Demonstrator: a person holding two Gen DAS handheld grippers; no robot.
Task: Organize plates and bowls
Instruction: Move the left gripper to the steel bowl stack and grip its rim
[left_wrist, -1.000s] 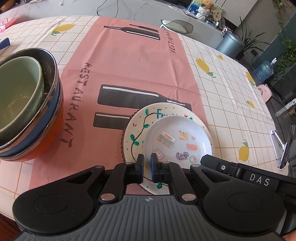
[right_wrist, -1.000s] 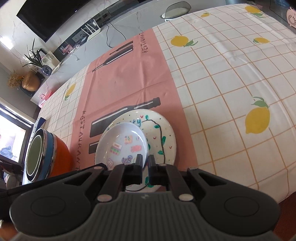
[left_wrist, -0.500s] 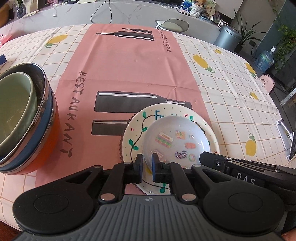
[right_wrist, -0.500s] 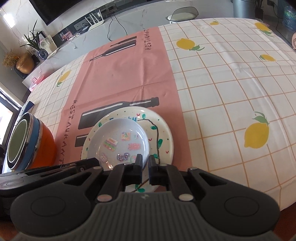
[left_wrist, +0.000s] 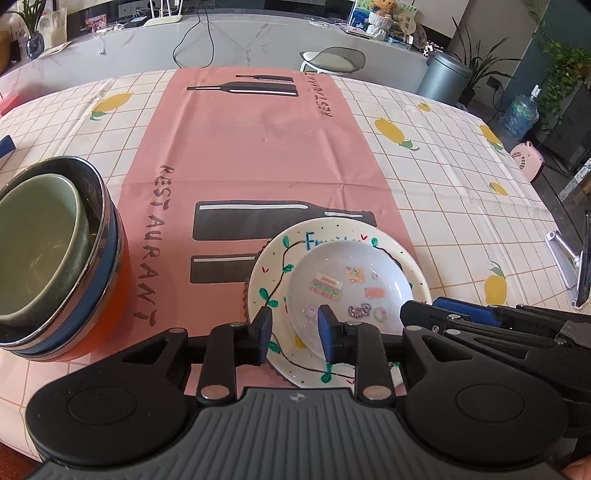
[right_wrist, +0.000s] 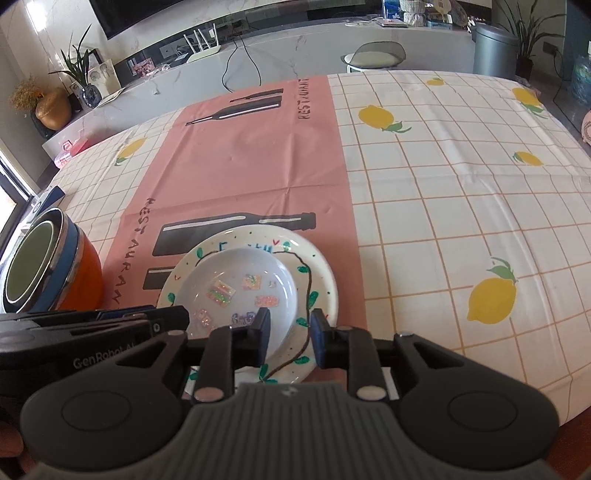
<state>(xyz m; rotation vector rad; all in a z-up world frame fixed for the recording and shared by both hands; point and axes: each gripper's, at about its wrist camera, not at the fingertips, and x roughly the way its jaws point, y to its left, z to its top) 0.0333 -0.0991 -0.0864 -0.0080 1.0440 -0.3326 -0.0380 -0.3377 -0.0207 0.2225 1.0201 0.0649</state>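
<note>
A small white plate with stickers (left_wrist: 347, 284) lies on a larger white plate painted with a green vine (left_wrist: 273, 266), near the table's front edge on the pink runner. My left gripper (left_wrist: 294, 334) hovers over their near left rim, jaws opening, the small plate's rim showing in the gap but no pad pressing on it. My right gripper (right_wrist: 290, 336) hangs at the near right rim of the small plate (right_wrist: 240, 280) and big plate (right_wrist: 321, 273), jaws also opening, touching nothing. A nested bowl stack (left_wrist: 85, 295), with a green bowl (left_wrist: 37, 247) innermost, stands to the left.
The lemon-print tablecloth (left_wrist: 461, 177) covers the table behind and to the right of the plates. A phone on a metal stand (left_wrist: 569, 258) sits at the right edge. A stool (left_wrist: 332, 61) and a grey bin (left_wrist: 448, 79) stand beyond the far edge.
Both grippers' jaws have gone from shut to parted. Both views rolled toward level. The plates and the bowl stack stayed where they were.
</note>
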